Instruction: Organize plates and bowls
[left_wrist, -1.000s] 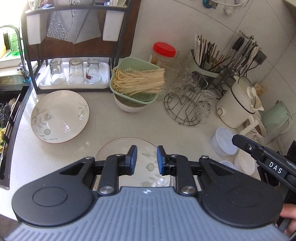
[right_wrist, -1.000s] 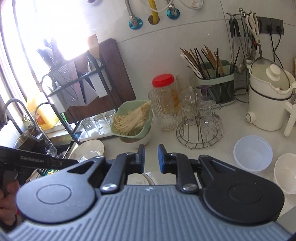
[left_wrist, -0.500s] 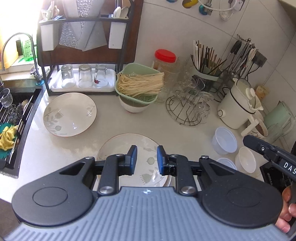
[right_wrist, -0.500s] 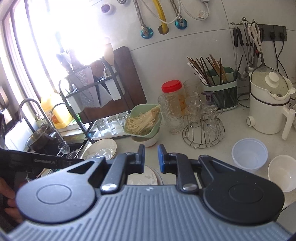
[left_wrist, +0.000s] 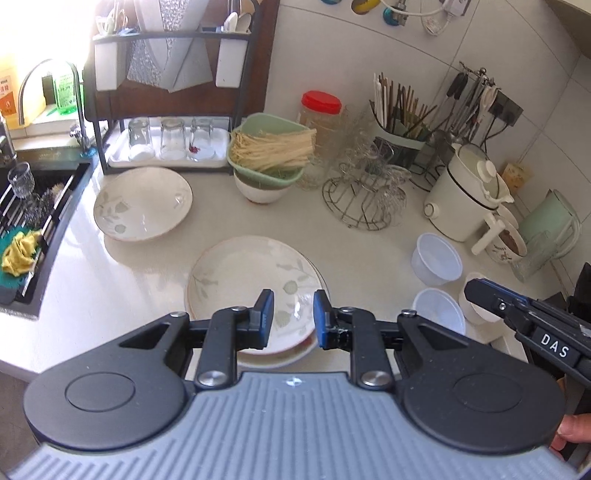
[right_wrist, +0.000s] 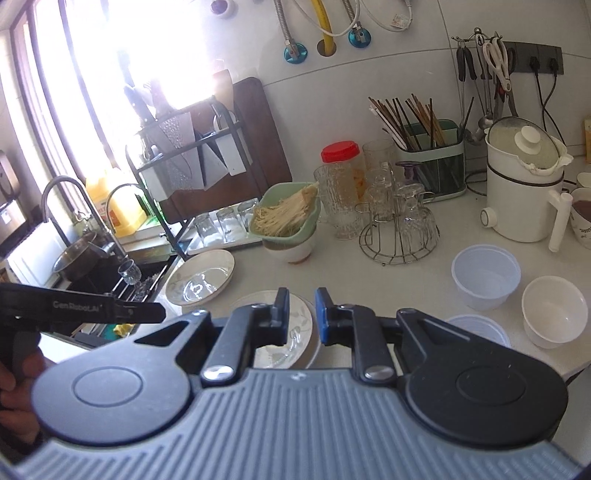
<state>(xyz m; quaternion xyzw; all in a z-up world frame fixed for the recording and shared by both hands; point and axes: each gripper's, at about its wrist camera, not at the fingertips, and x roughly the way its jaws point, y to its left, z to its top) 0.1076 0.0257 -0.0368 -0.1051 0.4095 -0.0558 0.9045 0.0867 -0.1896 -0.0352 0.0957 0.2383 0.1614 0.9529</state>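
A stack of leaf-patterned plates (left_wrist: 255, 284) lies on the white counter just ahead of my left gripper (left_wrist: 293, 315), which is open and empty above its near rim. A single leaf-patterned plate (left_wrist: 142, 203) lies further left near the sink. Two clear plastic bowls (left_wrist: 437, 258) (left_wrist: 439, 312) and a white ceramic bowl (right_wrist: 554, 310) sit at the right. My right gripper (right_wrist: 301, 315) is open and empty, held above the counter between the plate stack (right_wrist: 295, 332) and the plastic bowl (right_wrist: 485, 275).
A green colander of noodles (left_wrist: 269, 151) rests on a white bowl behind the plates. A wire glass rack (left_wrist: 364, 199), a white cooker (left_wrist: 461, 195), a mug (left_wrist: 506, 245) and a chopstick holder (left_wrist: 399, 147) stand at the back right. The sink (left_wrist: 33, 214) is at the left.
Both grippers have pulled back and risen, so more of the counter and the plate stack shows. Both stay open and empty.
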